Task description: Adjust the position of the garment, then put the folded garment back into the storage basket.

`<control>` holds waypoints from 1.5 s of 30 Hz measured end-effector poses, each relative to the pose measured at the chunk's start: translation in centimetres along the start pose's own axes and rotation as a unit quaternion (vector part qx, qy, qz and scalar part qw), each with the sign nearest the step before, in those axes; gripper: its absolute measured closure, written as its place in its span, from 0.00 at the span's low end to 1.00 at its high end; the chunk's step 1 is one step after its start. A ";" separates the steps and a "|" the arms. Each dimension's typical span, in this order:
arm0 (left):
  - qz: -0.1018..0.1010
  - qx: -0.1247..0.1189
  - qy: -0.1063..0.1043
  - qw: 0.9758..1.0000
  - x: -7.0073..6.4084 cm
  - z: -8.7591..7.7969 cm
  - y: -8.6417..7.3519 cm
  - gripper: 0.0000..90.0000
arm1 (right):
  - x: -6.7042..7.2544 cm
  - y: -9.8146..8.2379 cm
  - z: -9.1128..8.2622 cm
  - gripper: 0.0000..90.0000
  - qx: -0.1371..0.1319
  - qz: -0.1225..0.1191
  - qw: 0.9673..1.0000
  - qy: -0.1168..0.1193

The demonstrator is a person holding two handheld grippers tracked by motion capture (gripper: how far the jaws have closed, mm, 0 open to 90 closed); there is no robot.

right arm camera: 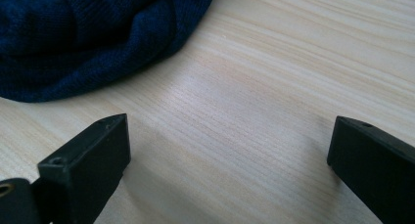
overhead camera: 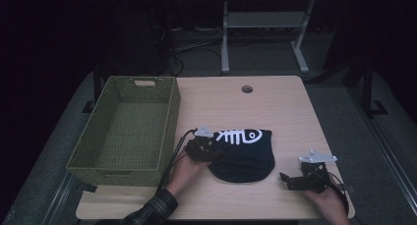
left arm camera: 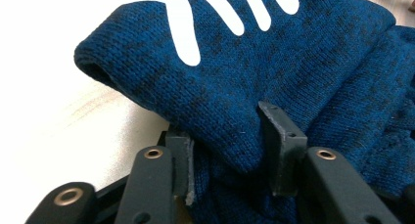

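Centre of frame on the tabletop [overhead camera: 290,107]: navy knit hat [overhead camera: 244,155] with white fishbone print. Left tool [left arm camera: 230,150] clamps its folded edge; right tool [right arm camera: 225,150] spread wide, lower right. Green basket [overhead camera: 123,158] left.

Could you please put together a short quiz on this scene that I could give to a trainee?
1. True or false: the green woven basket on the table has the garment lying in it.
2. Which gripper has knit fabric between its jaws? A) the left gripper B) the right gripper C) both
3. Fill in: the white print on the dark blue knit garment looks like a fish ____.

Key
1. False: the basket's floor is bare and the garment lies on the table beside it.
2. A: a fold of the garment sits between the left jaws; the right jaws stand wide apart over bare wood.
3. Skeleton.
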State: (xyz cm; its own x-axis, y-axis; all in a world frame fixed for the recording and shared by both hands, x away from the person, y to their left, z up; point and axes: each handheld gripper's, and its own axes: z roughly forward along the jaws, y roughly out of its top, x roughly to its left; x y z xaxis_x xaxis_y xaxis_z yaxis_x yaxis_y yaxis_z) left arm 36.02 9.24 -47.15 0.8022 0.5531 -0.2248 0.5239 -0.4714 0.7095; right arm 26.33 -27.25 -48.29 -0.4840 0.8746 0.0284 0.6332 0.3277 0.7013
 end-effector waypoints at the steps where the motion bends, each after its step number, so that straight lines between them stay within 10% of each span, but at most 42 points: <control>1: 0.000 0.000 0.000 1.000 0.0 0.0 0.0 0.70 | 0.0 0.0 0.0 0.02 0.000 0.000 1.000 0.000; 45: 0.009 -0.041 -0.024 0.999 -1.7 -4.8 4.0 0.75 | 0.0 0.0 0.0 0.02 0.000 -0.002 1.000 0.002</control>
State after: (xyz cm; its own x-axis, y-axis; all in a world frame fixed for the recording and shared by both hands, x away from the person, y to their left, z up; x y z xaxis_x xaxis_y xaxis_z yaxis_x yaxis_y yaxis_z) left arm 35.35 9.72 -40.70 0.8255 0.5100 -0.2418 0.4853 -0.4227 0.7653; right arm 26.34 -27.27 -48.28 -0.4881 0.8724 0.0283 0.6311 0.3303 0.7019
